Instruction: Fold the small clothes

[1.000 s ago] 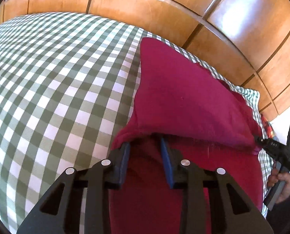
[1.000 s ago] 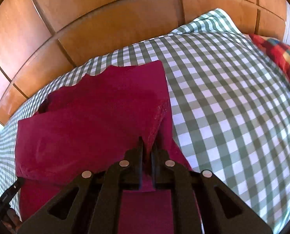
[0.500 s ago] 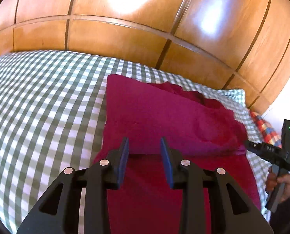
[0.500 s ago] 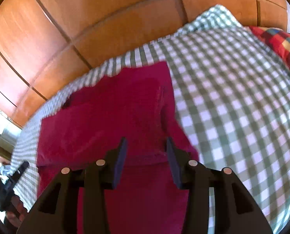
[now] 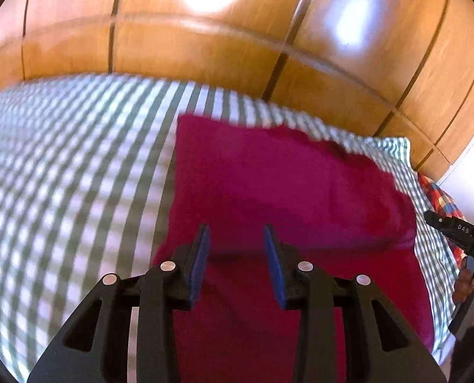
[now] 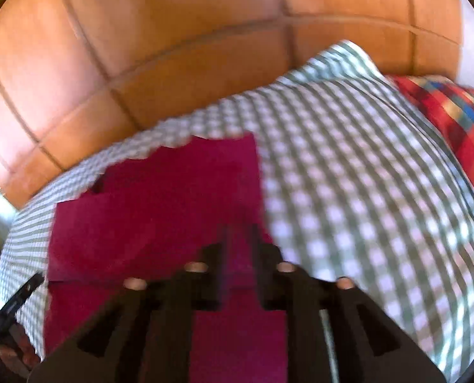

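Observation:
A magenta garment (image 5: 285, 191) lies on the green-and-white checked cloth (image 5: 61, 175), its far part folded back over the near part. My left gripper (image 5: 237, 249) hovers above the fold's near edge with blue pads apart and nothing between them. In the right wrist view the same garment (image 6: 160, 210) shows blurred, and my right gripper (image 6: 238, 242) is above its right side, jaws opening, nothing gripped. The right gripper (image 5: 460, 233) also appears at the right edge of the left wrist view, held by a hand.
A wooden panelled headboard (image 5: 205, 48) runs along the far side. A red, blue and yellow checked cloth (image 6: 454, 111) lies at the right. The left gripper's tip (image 6: 17, 300) and a hand show at the lower left of the right wrist view.
Both grippers let go of the garment's folded edge and rose away from it. The right jaws went from shut to apart. The fold now lies flat.

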